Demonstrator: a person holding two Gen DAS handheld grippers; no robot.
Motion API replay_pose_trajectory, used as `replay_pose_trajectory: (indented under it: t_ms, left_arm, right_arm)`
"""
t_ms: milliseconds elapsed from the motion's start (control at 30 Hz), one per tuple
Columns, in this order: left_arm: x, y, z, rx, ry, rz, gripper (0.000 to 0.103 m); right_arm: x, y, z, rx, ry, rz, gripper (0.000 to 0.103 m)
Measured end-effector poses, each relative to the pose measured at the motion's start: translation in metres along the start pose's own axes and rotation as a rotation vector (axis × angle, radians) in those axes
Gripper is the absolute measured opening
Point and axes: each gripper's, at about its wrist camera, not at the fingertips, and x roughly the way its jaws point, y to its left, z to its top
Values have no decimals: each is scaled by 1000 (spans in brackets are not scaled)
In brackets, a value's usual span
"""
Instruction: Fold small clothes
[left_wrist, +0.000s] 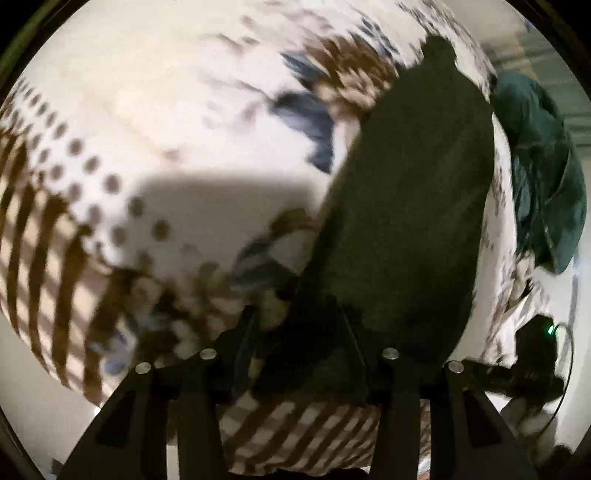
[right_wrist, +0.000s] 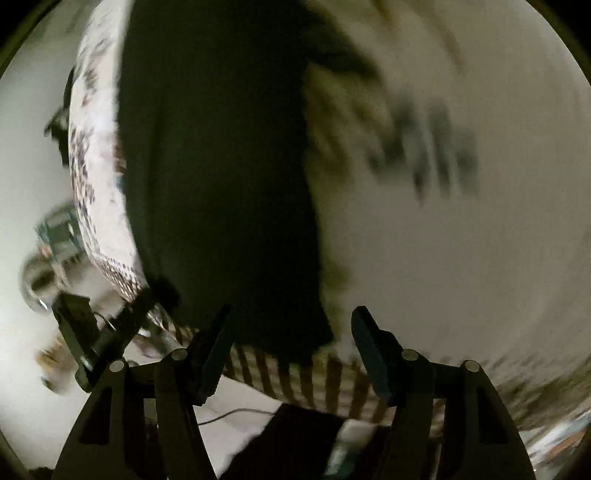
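A dark, almost black small garment (left_wrist: 413, 206) lies flat on a white bedspread with brown stripes, dots and blue marks (left_wrist: 155, 122). My left gripper (left_wrist: 299, 332) is over the garment's near edge; its fingers are dark against the cloth and blurred, so their state is unclear. In the right wrist view the same dark garment (right_wrist: 221, 166) stretches away from the near edge. My right gripper (right_wrist: 291, 328) is open, its two fingers on either side of the garment's near end, holding nothing.
A crumpled dark green garment (left_wrist: 546, 177) lies at the far right of the bed. The right gripper's black body (left_wrist: 532, 365) shows at lower right; the left gripper (right_wrist: 92, 339) shows at lower left. The bed edge (right_wrist: 295, 380) is near, with a cable below.
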Motion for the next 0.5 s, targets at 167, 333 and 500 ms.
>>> replay_pose_trajectory:
  t_ms: [167,333,500]
  left_arm:
    - [11,-8,-5,61,25,50,42]
    - [13,-14,-6,76,28,70,42]
    - [9,-8,-14,62,-28,83,30]
  right_arm:
    - [46,-43,-34,109,-65,207,51]
    - [63,-47,-56,140,-117,266,3]
    - [49,-50,-83,151,-165,214,2]
